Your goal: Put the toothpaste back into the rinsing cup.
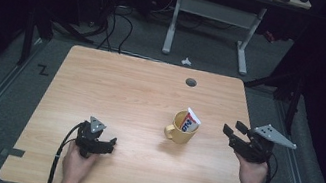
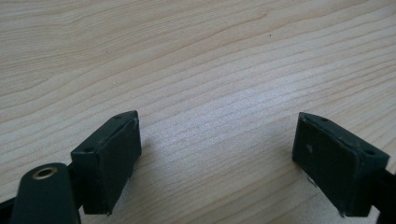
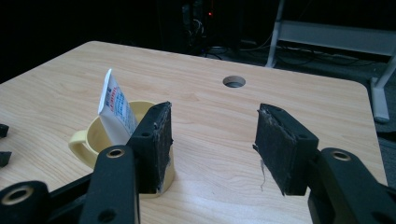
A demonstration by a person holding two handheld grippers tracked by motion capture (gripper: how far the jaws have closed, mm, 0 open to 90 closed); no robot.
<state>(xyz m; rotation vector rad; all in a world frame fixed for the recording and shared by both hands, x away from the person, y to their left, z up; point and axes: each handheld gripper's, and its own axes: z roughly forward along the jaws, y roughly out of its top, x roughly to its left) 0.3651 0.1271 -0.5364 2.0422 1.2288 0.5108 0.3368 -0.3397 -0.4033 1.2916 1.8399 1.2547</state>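
left tool (image 1: 108, 144): near left, resting low on worktop (image 1: 116, 88), jaws wide apart, nothing between | right tool (image 1: 235, 129): right edge, raised, aimed left at mug, jaws half apart, empty | yellow mug (image 1: 179, 130): centre-right, upright, handle left | tube (image 1: 191, 121): in mug, long axis near-upright, flat end up, leaning right

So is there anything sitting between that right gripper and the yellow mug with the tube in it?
Nothing visible. Bare table lies between the open right gripper and the yellow mug with the tube in it.
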